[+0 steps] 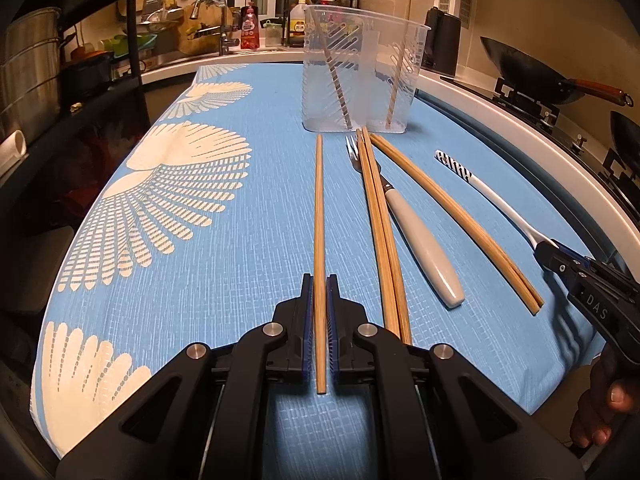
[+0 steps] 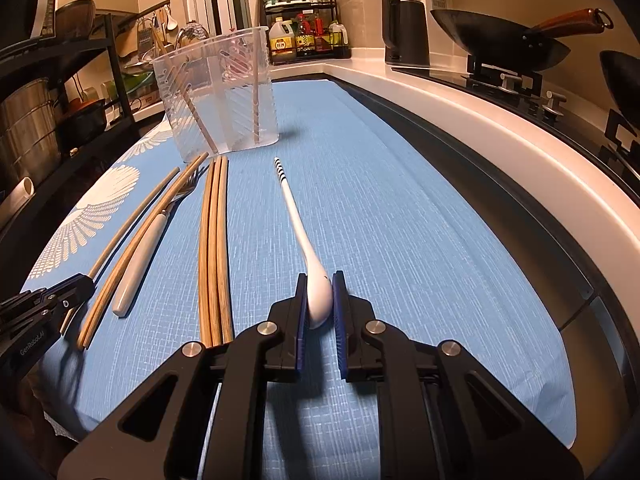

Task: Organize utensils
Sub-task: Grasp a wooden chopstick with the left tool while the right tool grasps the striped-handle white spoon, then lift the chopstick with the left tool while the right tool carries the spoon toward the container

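Because each utensil must be lifted end-on into the clear holder (image 1: 362, 72) at twelve o'clock, both grippers bite at the near ends: the left gripper (image 1: 320, 300) is clamped on a single chopstick (image 1: 319, 216), the right gripper (image 2: 320, 296) on the bowl of the white spoon (image 2: 298, 220). Between them, still lying on the blue cloth (image 1: 248, 264), are a chopstick bundle (image 1: 380, 224), a fork (image 1: 416, 232) and another pair (image 1: 456, 220). Open cloth lies at nine o'clock; the counter edge (image 2: 500, 136) crowds three o'clock.
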A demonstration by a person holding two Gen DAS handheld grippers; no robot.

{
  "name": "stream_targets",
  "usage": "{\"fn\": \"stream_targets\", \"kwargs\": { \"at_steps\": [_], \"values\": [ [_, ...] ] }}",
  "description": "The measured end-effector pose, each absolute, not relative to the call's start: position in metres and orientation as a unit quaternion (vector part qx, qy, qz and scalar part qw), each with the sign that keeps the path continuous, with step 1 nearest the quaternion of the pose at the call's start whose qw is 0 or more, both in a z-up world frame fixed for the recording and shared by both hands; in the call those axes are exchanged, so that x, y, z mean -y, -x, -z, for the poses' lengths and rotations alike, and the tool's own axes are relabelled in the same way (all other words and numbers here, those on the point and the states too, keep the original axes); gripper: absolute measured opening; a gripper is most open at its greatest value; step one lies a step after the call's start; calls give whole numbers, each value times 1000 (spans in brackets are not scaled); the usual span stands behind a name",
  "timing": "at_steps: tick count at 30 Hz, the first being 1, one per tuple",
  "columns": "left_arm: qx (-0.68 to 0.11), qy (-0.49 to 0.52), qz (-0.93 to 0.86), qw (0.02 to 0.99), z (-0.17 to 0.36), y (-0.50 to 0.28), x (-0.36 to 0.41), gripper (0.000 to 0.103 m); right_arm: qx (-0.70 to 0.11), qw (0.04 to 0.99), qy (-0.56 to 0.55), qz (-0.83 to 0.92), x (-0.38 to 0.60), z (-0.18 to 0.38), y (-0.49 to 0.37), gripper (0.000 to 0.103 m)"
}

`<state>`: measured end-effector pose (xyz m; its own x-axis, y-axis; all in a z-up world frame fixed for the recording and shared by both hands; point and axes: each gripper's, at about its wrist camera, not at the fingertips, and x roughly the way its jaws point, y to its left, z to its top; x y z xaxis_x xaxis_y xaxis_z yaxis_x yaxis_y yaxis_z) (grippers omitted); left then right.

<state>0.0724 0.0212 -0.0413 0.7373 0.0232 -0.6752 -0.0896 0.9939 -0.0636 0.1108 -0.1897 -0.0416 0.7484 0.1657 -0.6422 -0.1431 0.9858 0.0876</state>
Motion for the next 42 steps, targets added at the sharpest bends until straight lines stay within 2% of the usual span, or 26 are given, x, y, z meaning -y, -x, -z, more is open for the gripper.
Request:
{"fn": "stream_targets", "kwargs": {
  "at_steps": [27, 34, 42],
  "values": [
    [-361, 56, -28, 931, 39, -73, -22, 6, -342, 937, -8, -74, 190, 36, -109, 12],
    [-325, 51, -25, 944, 20, -66, -21, 6, -314, 947, 10, -66, 193, 14, -104, 12],
    [-240, 68, -20, 968, -15, -46, -30, 6, -264, 962, 34, -58, 197, -24, -87, 12]
  ]
}}
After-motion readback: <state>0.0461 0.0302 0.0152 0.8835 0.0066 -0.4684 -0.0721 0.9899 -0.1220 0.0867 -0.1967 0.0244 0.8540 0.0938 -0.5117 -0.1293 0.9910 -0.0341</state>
